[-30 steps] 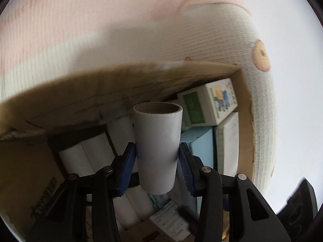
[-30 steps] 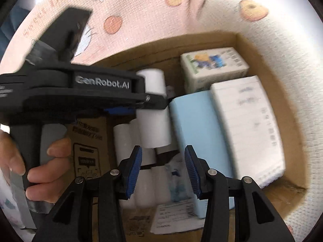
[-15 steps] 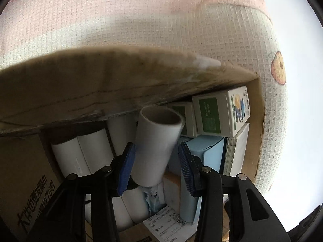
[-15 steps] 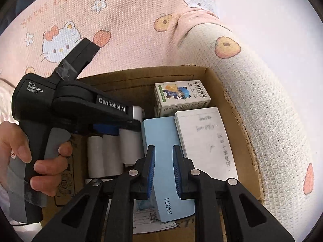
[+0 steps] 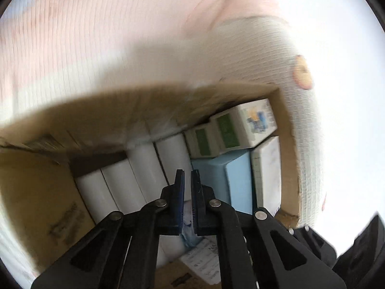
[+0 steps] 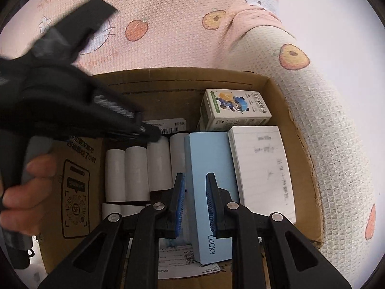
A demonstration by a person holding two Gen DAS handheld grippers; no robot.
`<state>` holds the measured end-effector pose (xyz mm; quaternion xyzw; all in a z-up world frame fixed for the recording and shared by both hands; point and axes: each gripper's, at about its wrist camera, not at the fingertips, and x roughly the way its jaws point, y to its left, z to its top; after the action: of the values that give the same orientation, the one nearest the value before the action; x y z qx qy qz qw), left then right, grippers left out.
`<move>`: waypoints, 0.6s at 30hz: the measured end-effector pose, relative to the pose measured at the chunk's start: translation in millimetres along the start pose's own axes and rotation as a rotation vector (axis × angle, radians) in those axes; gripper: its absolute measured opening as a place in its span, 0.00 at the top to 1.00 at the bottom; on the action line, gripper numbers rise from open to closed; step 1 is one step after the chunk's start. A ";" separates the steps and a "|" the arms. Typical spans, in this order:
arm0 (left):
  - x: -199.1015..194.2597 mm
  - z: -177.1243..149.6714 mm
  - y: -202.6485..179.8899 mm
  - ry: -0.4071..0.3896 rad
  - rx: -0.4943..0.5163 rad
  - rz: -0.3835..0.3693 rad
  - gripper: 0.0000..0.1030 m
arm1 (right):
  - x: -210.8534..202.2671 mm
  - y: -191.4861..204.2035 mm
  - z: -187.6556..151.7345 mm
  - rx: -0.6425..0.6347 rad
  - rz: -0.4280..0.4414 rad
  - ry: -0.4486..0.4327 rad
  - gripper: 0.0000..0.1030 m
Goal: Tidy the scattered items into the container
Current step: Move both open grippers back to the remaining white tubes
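A brown cardboard box (image 6: 276, 89) sits on a pink and cream blanket. Inside lie several white paper rolls (image 6: 136, 173), a light blue "LUCKY" box (image 6: 209, 168), a white notepad (image 6: 262, 166) and a small carton with a panda picture (image 6: 237, 107). My left gripper (image 5: 187, 180) is shut and empty above the rolls (image 5: 144, 168) in the box (image 5: 115, 118); its body shows at the left of the right wrist view (image 6: 72, 106). My right gripper (image 6: 195, 185) is slightly open and empty, above the blue box.
The blanket (image 6: 182, 24) with fruit and cat prints surrounds the box. A printed box flap (image 6: 74, 187) stands at the left. A paper slip (image 6: 178, 257) lies at the box's near end. A hand (image 6: 28, 180) holds the left gripper.
My left gripper let go of the white roll, which now lies among the other rolls, and then shut and drew back. My right gripper rose, closed, then reopened slightly.
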<state>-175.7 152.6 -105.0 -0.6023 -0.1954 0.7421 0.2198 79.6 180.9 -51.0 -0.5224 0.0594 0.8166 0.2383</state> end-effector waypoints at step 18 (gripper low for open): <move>-84.8 -47.9 2.2 -0.262 0.200 0.012 0.96 | -27.7 37.5 -1.5 0.031 0.031 -0.023 0.85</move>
<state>-114.0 104.4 -47.1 -0.4764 -0.1440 0.8315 0.2469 73.4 138.4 -33.0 -0.5081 0.0774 0.8251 0.2347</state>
